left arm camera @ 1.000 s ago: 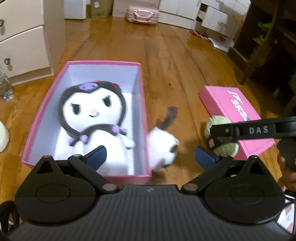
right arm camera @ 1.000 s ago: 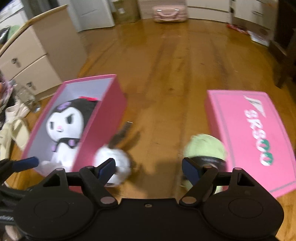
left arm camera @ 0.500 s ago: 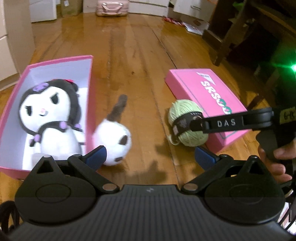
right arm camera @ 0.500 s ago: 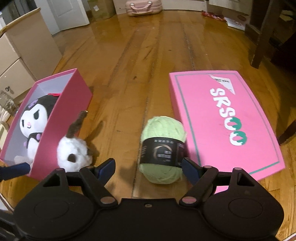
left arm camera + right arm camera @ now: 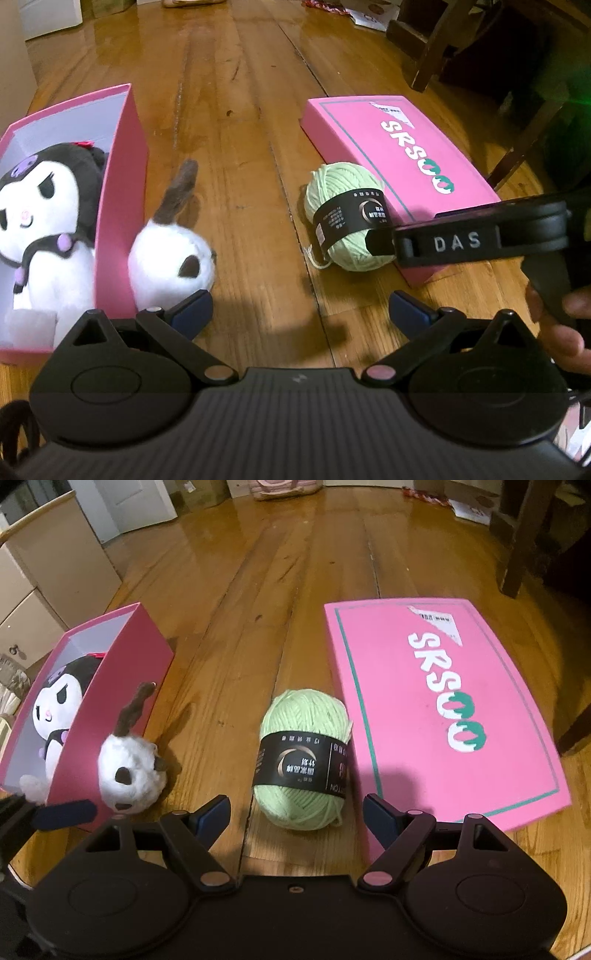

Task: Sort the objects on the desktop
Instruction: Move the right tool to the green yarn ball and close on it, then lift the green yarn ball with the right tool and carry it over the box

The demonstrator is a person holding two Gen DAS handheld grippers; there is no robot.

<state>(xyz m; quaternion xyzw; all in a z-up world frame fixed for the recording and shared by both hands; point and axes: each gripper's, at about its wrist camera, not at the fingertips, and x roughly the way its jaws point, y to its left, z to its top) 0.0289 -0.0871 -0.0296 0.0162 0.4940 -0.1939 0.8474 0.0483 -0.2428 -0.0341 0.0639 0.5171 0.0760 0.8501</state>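
Observation:
A green yarn ball (image 5: 304, 760) with a black label lies on the wooden floor, just ahead of my open right gripper (image 5: 296, 816). It also shows in the left wrist view (image 5: 347, 218). A small white plush (image 5: 131, 775) with a brown ear lies beside an open pink box (image 5: 147, 664) that holds a black-and-white plush (image 5: 55, 709). My left gripper (image 5: 301, 312) is open and empty, with the small plush (image 5: 171, 254) at its left finger. The pink box lid (image 5: 443, 709) lies right of the yarn.
A beige drawer cabinet (image 5: 44, 576) stands at the left. Dark chair legs (image 5: 517, 535) stand at the back right. A pink bag (image 5: 284, 485) sits far back. The right gripper's body (image 5: 480, 236) crosses the left wrist view.
Both views have swung right and come closer. The yarn ball now sits centred between my right gripper's fingers. Both grippers stay open.

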